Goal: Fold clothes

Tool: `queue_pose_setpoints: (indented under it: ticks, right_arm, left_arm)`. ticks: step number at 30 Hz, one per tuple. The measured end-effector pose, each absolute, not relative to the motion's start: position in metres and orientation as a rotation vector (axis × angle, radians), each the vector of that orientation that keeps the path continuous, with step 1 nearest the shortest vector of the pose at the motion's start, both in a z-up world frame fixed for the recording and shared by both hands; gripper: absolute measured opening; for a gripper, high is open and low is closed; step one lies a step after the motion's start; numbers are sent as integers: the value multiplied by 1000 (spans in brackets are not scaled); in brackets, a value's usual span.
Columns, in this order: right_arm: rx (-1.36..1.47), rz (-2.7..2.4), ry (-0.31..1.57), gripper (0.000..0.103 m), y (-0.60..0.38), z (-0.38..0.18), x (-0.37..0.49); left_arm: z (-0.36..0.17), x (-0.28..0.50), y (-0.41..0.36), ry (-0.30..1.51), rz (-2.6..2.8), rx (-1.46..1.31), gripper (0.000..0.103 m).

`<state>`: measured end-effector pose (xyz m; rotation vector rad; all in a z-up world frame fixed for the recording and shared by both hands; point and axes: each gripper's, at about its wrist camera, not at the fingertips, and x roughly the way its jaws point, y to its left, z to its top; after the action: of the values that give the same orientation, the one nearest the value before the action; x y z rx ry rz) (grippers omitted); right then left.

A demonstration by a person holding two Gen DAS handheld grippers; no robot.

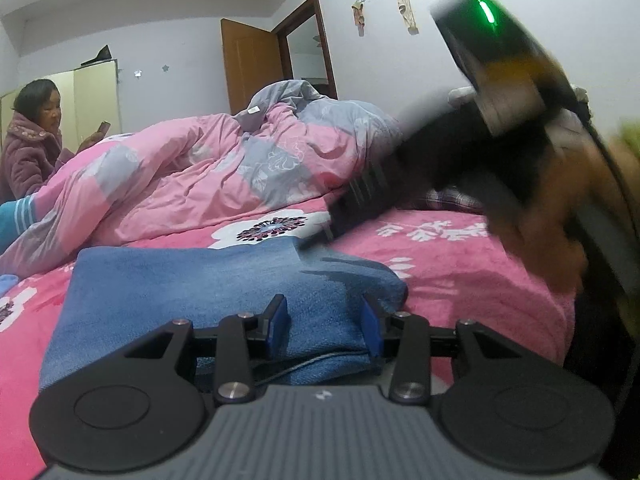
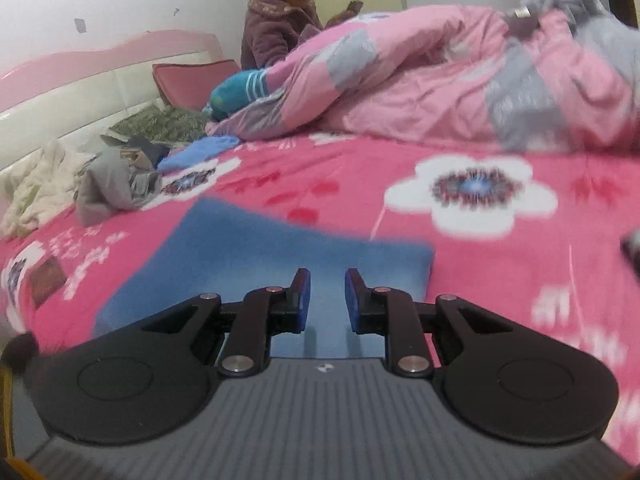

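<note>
Our left gripper (image 1: 324, 326) has its jaws partly apart with a thick fold of the blue garment (image 1: 208, 292) bunched between the pads (image 1: 370, 332); the cloth fills the gap, so we read it as clamped on that near edge. Our right gripper (image 2: 327, 300) has its jaws narrowly parted and nothing between them — released, hovering just above the same blue garment (image 2: 256, 248), which lies flat ahead of its fingertips on the pink floral bedsheet (image 2: 328, 184). In the left wrist view the right gripper (image 1: 352, 200) is a blurred shape up and to the right of ours.

Beyond both grippers lies the heaped pink-and-grey duvet (image 2: 440, 80); far to the left of the right gripper sits a pile of unfolded clothes (image 2: 112, 188).

To do this fold well, we judge the left side should keep the edge pinned while the right lowers onto a free corner, takes one layer only, and carries it across without dragging the sheet — smoothing as it goes.
</note>
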<state>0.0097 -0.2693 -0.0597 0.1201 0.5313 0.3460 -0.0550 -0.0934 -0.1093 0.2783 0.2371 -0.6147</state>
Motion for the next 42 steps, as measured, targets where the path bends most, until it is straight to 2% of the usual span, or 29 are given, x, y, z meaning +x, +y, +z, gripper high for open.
queue_pose_setpoints:
  ticks: [4, 12, 14, 19, 21, 29, 34, 37, 42]
  right_arm:
    - [187, 333, 510, 18, -273, -92, 0]
    - [248, 321, 436, 19, -279, -70, -17]
    - [274, 334, 452, 23, -280, -79, -22]
    - [377, 335, 437, 23, -287, -108, -26]
    - [361, 334, 437, 23, -285, -107, -25]
    - [328, 340, 401, 23, -283, -111, -29]
    - [319, 342, 393, 23, -283, -111, -29]
    - [314, 340, 391, 23, -282, -112, -29]
    - [305, 334, 410, 23, -280, -107, -28]
  left_arm:
    - [-108, -55, -94, 245, -611, 286, 41]
    - [-107, -56, -95, 255, -604, 288, 44]
    - [-107, -55, -95, 257, -604, 289, 44]
    - [-105, -56, -96, 260, -589, 305, 49]
    - [-100, -58, -95, 264, -578, 323, 54]
    - [-70, -68, -81, 219, -514, 348, 54]
    - [-64, -44, -62, 269, -397, 285, 54]
    - [-76, -26, -49, 356, -341, 263, 57]
    - [-83, -26, -40, 342, -346, 219, 59]
